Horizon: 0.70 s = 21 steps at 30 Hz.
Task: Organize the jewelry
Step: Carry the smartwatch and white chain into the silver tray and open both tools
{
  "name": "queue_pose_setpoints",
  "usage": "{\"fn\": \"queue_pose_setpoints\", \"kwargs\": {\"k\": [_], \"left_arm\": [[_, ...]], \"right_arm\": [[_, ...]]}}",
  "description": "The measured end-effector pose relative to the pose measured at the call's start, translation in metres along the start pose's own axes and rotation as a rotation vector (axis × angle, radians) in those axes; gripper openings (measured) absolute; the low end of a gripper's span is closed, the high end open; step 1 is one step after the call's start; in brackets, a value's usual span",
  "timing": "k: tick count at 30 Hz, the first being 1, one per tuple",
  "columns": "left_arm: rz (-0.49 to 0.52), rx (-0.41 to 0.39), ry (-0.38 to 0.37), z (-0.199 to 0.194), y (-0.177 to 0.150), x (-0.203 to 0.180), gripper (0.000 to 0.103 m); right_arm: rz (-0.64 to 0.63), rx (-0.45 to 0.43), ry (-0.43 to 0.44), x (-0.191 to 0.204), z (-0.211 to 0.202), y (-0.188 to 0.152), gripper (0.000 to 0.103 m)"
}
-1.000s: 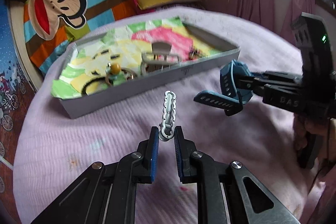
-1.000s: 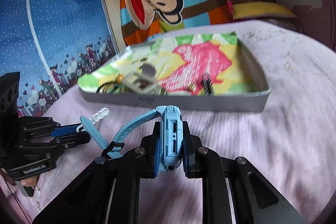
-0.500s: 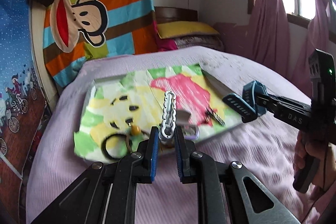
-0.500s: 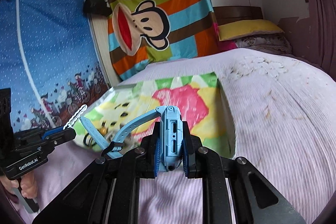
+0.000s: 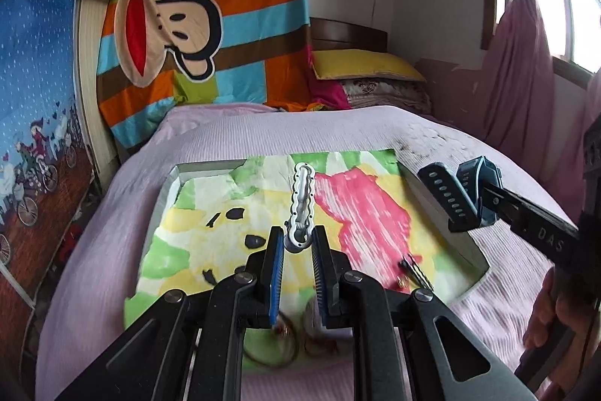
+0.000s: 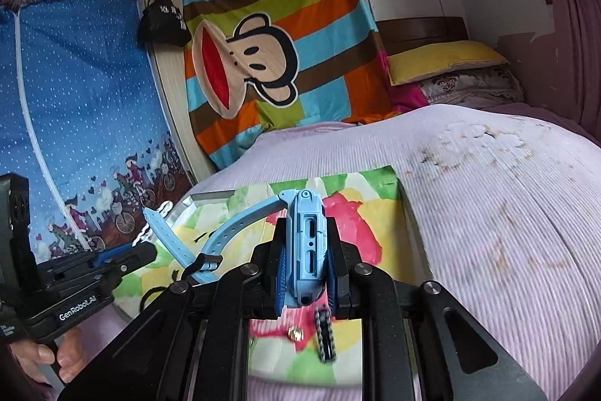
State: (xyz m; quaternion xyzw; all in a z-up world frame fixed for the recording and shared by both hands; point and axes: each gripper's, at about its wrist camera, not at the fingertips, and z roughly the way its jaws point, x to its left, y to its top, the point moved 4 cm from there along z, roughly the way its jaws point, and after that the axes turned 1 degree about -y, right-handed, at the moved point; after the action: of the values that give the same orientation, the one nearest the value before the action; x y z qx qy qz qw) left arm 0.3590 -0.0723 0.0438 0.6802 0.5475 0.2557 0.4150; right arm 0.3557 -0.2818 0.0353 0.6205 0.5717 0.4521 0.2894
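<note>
A bedroom: a pink bedspread point(image 5: 124, 213) fills the frame, a grey tray point(image 5: 443, 213) with bright paper lining at its centre. Some pieces already lie in the tray at lower centre: a dark clip point(image 5: 415, 272), rings point(image 5: 278, 348). Two are left to put down: the left tongs point(image 5: 296, 250) are clenched on a white hair clip point(image 5: 302, 202), the right tongs point(image 6: 306, 269) on a blue watch point(image 6: 306, 243), both held over the tray
</note>
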Motion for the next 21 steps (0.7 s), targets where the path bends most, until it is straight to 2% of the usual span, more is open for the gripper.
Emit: {"fn": "queue_pose_setpoints", "kwargs": {"k": [5, 10, 15, 21], "left_arm": [[-0.038, 0.088, -0.011, 0.041, 0.005, 0.009, 0.015], [0.008, 0.202, -0.010, 0.074, -0.001, 0.011, 0.015], [0.009, 0.284, -0.008, 0.090, -0.007, 0.008, 0.015], [-0.008, 0.345, 0.009, 0.100, -0.018, 0.008, 0.015]], "right_arm": [[-0.010, 0.086, -0.020, 0.001, 0.041, 0.000, 0.015], [-0.035, 0.227, -0.066, -0.006, 0.083, -0.016, 0.015], [-0.008, 0.339, -0.055, -0.013, 0.106, -0.032, 0.015], [-0.013, 0.358, -0.050, -0.010, 0.108, -0.041, 0.016]]}}
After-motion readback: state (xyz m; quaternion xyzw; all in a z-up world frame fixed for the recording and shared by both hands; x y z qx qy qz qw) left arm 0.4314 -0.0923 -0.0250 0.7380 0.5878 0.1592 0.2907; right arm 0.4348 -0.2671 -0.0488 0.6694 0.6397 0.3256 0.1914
